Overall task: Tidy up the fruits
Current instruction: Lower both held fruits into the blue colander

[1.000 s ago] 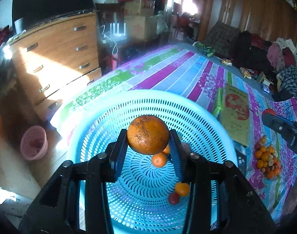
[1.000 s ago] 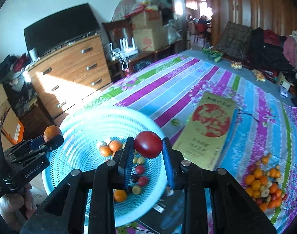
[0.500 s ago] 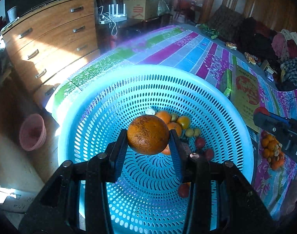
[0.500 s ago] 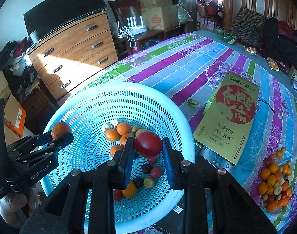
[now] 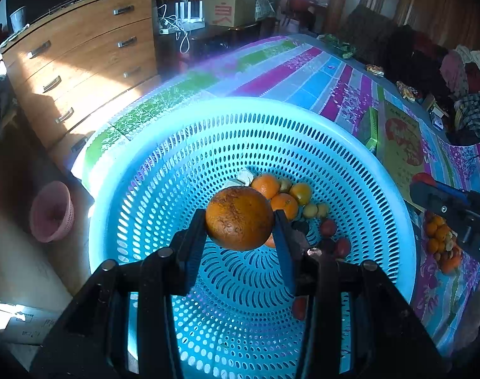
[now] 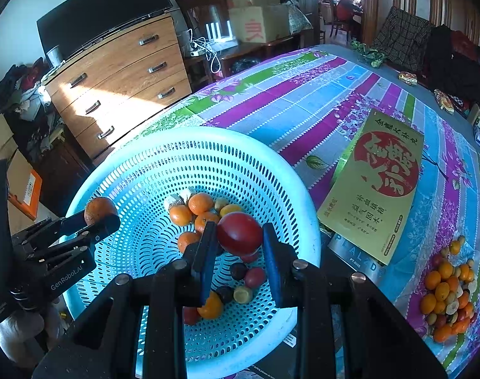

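Observation:
My left gripper (image 5: 240, 221) is shut on a large rough-skinned orange (image 5: 239, 218) and holds it above the round light-blue perforated basket (image 5: 164, 170). It also shows in the right wrist view (image 6: 99, 216) over the basket's left rim. My right gripper (image 6: 240, 237) is shut on a dark red tomato (image 6: 239, 233) above the same basket (image 6: 135, 170). Several small oranges (image 6: 200, 203), yellow and red fruits lie in the basket's bottom.
A pile of small fruits (image 6: 448, 293) lies on the striped tablecloth (image 6: 303, 101) at the right. A yellow-and-red flat box (image 6: 382, 186) lies beside the basket. A wooden dresser (image 6: 120, 79) stands beyond the table's edge, a pink bin (image 5: 50, 211) on the floor.
Both grippers have moved forward and lower over the basket with their fruits still held; the basket now fills more of both views.

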Demonstrator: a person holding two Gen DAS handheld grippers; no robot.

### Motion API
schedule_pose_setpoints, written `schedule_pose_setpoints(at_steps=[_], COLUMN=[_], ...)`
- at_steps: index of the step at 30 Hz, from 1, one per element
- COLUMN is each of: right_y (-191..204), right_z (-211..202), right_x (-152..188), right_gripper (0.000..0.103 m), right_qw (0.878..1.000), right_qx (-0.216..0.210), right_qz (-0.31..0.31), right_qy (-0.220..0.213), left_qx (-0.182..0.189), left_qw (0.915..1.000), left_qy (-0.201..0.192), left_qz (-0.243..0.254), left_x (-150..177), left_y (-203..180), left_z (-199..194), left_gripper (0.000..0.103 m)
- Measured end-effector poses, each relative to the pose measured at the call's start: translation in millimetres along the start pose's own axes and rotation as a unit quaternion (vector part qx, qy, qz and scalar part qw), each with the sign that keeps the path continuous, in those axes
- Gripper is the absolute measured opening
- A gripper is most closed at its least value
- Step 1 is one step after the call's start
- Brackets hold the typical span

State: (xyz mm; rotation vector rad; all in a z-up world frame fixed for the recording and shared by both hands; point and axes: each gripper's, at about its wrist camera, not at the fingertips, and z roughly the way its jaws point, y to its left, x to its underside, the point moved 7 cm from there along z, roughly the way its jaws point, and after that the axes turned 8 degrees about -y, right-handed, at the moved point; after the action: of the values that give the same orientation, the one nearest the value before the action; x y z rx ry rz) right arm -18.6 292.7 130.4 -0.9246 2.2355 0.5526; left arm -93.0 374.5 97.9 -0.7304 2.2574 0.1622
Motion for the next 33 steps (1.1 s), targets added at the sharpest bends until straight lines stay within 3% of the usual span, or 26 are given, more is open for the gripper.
schedule_pose_setpoints(at_steps=[33], right_y=[7.7], right_z=[14.6], right_x=[10.9], right_gripper=[0.033], right_qw=[1.0], right_qx=[-0.011], right_qz=[-0.004], right_qy=[0.018], left_qx=[-0.012], left_qw=[0.9998], left_qy=[0.018], left_qz=[0.001], left_x=[10.0], left_y=[9.2], left_z=[9.8], left_gripper=[0.043])
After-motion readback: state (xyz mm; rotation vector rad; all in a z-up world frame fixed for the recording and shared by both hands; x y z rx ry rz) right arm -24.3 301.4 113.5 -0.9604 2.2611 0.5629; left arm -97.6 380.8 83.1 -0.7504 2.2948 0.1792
